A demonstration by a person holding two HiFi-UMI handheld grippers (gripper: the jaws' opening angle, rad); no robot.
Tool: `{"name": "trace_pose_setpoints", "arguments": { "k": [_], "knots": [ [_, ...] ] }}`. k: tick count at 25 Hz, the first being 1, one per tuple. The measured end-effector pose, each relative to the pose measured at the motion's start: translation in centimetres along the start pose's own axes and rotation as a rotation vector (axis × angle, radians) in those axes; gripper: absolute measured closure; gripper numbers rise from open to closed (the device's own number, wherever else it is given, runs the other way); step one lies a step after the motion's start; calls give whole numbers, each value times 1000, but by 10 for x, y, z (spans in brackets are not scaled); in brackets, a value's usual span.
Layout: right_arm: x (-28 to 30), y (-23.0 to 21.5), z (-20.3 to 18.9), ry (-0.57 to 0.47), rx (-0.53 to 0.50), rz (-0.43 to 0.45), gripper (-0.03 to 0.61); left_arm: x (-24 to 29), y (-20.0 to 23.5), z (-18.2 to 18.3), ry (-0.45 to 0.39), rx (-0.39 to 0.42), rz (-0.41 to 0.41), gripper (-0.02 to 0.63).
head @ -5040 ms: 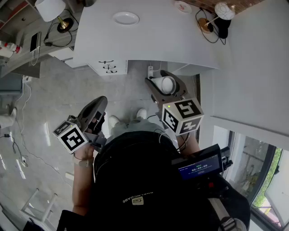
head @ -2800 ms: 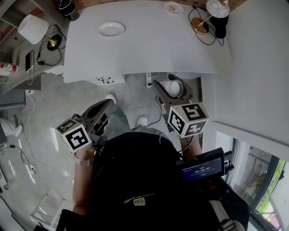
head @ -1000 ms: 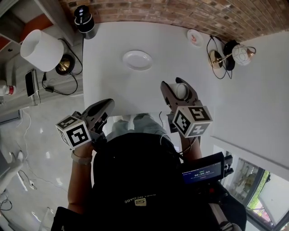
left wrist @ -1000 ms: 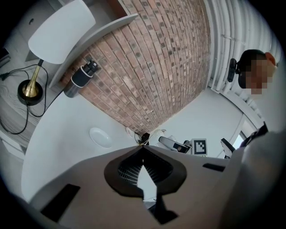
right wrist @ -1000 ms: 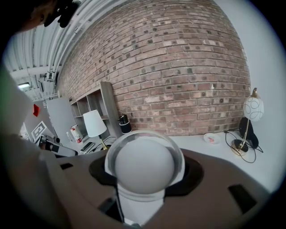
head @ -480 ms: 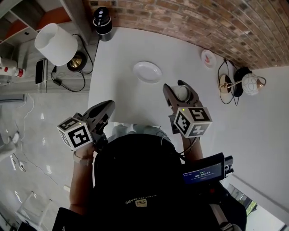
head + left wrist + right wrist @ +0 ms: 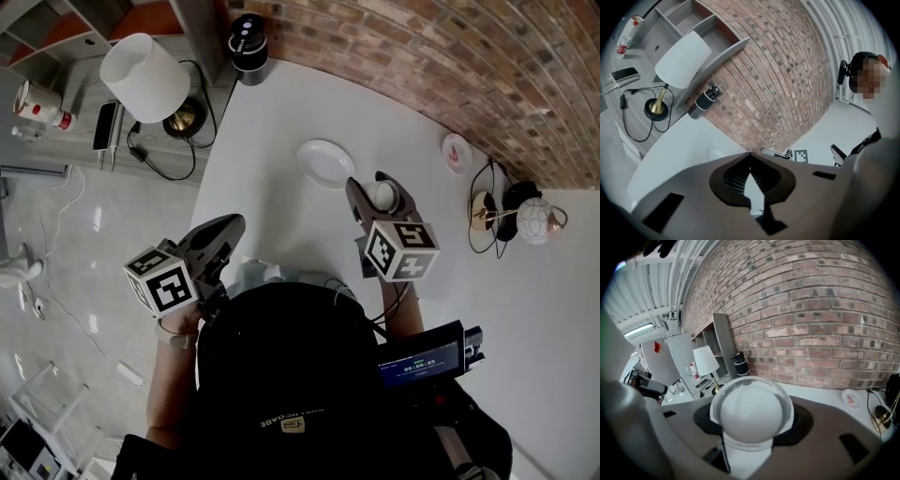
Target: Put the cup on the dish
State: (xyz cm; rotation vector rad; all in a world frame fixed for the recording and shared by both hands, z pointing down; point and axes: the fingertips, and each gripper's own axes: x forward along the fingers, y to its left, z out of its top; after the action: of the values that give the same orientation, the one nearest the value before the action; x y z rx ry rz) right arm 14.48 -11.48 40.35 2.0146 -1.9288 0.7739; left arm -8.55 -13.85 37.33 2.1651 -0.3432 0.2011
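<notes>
My right gripper (image 7: 373, 190) is shut on a white cup (image 7: 382, 195) and holds it above the white table (image 7: 272, 169), just right of and below the white dish (image 7: 326, 162) in the head view. In the right gripper view the cup (image 7: 751, 413) fills the space between the jaws and hides the dish. At the table's near edge my left gripper (image 7: 228, 228) hangs with its jaws together and nothing in them. In the left gripper view its tips (image 7: 750, 157) meet, and the dish (image 7: 715, 153) shows faintly beyond them.
A small pink saucer (image 7: 457, 153) lies at the table's far right by a globe lamp (image 7: 534, 217). A black cylinder (image 7: 247, 36) stands at the far corner against the brick wall. A white-shade lamp (image 7: 143, 77) sits on the side shelf at left.
The person has walked from the floor up to the table. The right gripper with the cup has come from the near edge to beside the dish. Left gripper stays shut.
</notes>
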Motion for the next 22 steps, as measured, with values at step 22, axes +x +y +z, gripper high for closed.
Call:
{"name": "trace_pose_setpoints", "arguments": {
  "k": [22],
  "knots": [
    [79, -27, -39, 122, -67, 75, 330, -25, -3, -25, -134, -76, 212, 607]
  ]
}}
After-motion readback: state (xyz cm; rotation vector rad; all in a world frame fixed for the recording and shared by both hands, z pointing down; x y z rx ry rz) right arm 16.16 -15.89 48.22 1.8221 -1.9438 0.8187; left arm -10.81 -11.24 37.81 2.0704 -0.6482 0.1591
